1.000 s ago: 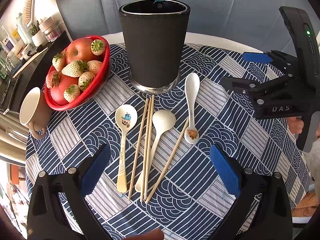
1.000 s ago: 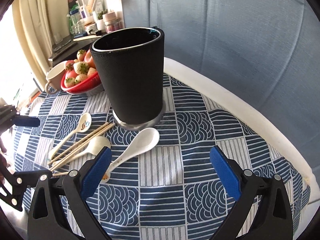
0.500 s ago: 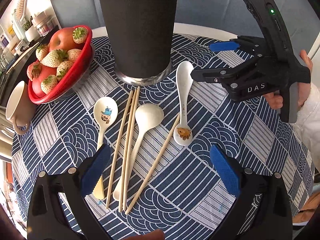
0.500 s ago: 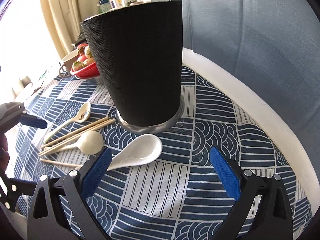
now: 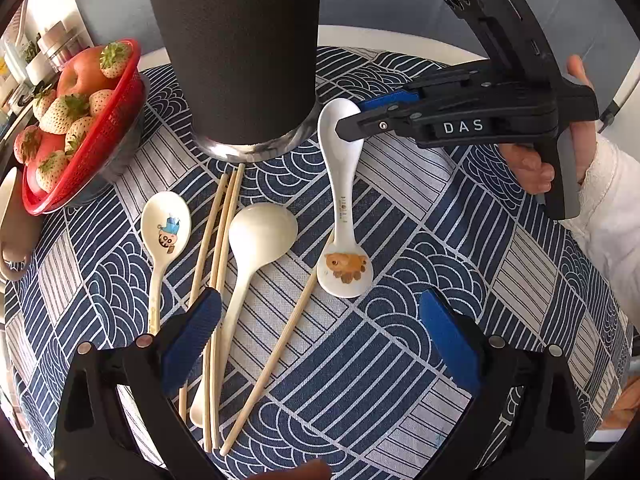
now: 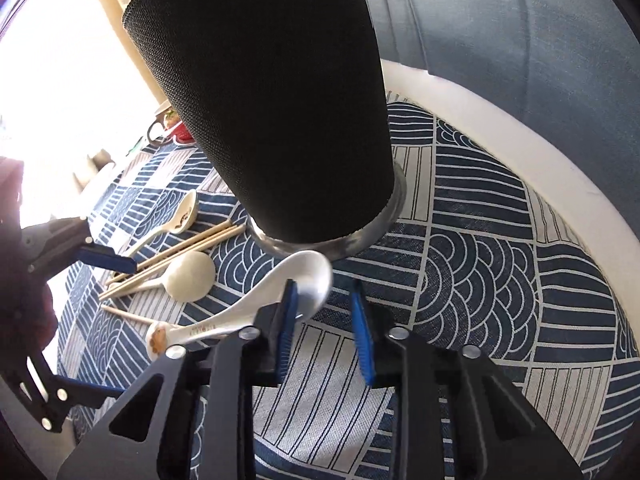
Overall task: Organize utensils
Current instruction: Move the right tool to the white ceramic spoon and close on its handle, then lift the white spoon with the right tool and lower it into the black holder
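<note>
A black cylindrical holder (image 5: pixel 236 48) stands at the back of the patterned tablecloth. In front of it lie a white spoon with a bear print (image 5: pixel 344 200), a cream spoon (image 5: pixel 260 232), a cartoon-print spoon (image 5: pixel 166 228), paired chopsticks (image 5: pixel 218 232) and a single chopstick (image 5: pixel 280 344). My right gripper (image 6: pixel 324 312) sits at the white spoon's bowl (image 6: pixel 312 276) beside the holder (image 6: pixel 272 120). Its jaws are closing with the bowl's edge between them, a gap still showing at the right pad. My left gripper (image 5: pixel 320 332) hangs open over the single chopstick and the cream spoon's handle.
A red basket (image 5: pixel 132 92) of strawberries and an apple stands at the left, with a beige mug (image 5: pixel 12 220) beside it. A hand (image 5: pixel 528 164) holds the right gripper (image 5: pixel 352 114). The round table's white rim (image 6: pixel 500 128) curves behind the holder.
Both grippers came down nearer the table. The right gripper tilted downward, reached the white spoon's bowl and narrowed its jaws from wide open. The left jaws stayed wide.
</note>
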